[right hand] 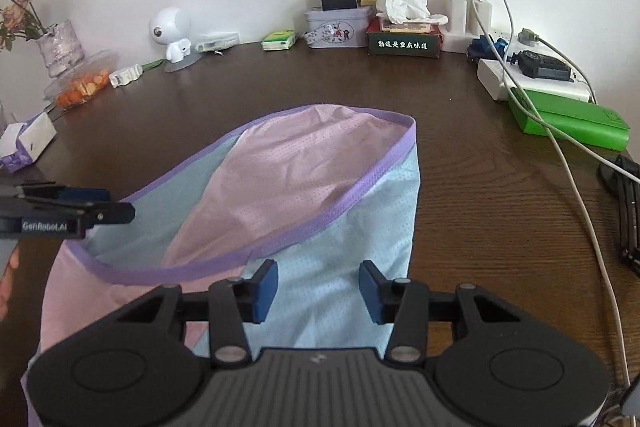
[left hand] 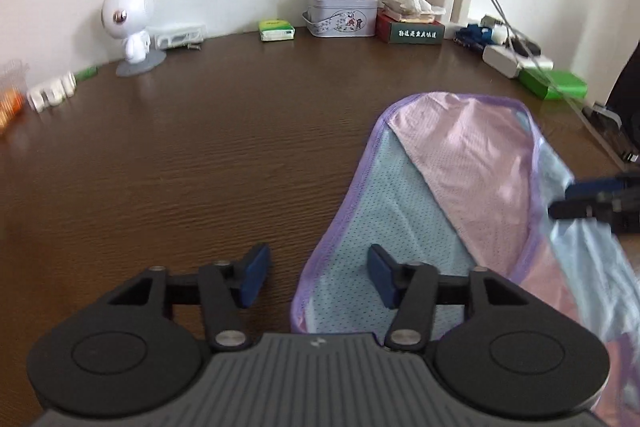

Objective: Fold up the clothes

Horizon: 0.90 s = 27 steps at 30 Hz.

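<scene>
Garment: the mesh garment (right hand: pixel 328 227) in pale blue and pink, bound in purple trim (right hand: pixel 320 223), lies flat on the brown table (right hand: pixel 480 187); I take it for a sleeveless top, though I cannot be sure.
Long axis: it runs from me away toward the floral tin (right hand: pixel 338 29) at the wall, the rounded trimmed end nearest the tin, the wider part under my grippers.
Right gripper: my right gripper (right hand: pixel 318 291) hangs over the blue panel on the side away from the tin, jaws spread wide, nothing between them; touching the cloth or just above it, I cannot tell.
Left gripper: my left gripper (left hand: pixel 318 275) straddles the garment's left purple edge, one finger over bare table, the other over blue mesh, jaws wide apart and empty.
Nearer hand: both sit at the end far from the tin; the left is placed on an edge, the right over the middle of the panel, so I judge the left better set to pinch trim.
Coming move: probably taking the near edge and carrying it toward the tin, along the long axis.
Writing: "GenRobot.AI" on the left gripper's side in the right view; white Chinese characters on the dark green box (right hand: pixel 402 45) just right of the tin, too small for me to read surely.
</scene>
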Available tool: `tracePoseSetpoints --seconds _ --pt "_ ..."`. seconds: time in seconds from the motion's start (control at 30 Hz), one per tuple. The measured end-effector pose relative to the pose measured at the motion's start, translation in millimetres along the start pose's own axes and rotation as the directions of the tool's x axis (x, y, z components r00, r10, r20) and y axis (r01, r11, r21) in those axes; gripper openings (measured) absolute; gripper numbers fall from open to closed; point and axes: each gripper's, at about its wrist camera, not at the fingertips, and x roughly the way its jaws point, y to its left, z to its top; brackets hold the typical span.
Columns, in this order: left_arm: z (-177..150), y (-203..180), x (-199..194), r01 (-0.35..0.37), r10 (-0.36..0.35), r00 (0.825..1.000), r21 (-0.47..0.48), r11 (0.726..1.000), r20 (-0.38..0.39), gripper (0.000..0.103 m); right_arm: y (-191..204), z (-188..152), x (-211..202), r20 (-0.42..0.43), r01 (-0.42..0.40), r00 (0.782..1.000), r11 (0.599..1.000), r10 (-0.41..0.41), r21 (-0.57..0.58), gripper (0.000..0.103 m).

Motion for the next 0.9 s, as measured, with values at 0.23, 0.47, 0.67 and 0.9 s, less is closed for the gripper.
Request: tracePoseSetpoints --seconds 0.23,0.47,0.67,0.9 --pt "-9.2 17.0 -4.1 -0.158 0.157 0.987 0.014 0.987 0.045 0.001 21.6 29.6 36.8 0.024 -0.002 1.0 0.999 0.003 -0.043 0.048" --pt "-15.5 71.6 -10.9 -0.131 0.136 0.99 -0.122 0.984 0.038 0.001 69.5 41.0 56.9 0.036 -0.013 0.999 0.976 0.022 -0.218 0.042" --pt "-11.7 68.3 -10.0 -0.152 0.156 0.987 -0.092 0.984 0.032 0.001 82.4 47.0 51.1 0.06 -0.019 0.998 0.974 0.033 -0.226 0.003" --pt "-1.1 77.9 -5.1 -0.153 0.155 0.988 -0.162 0.975 0.0 0.003 33.7 66.4 23.6 0.102 0.053 0.994 0.992 -0.041 -0.114 0.002"
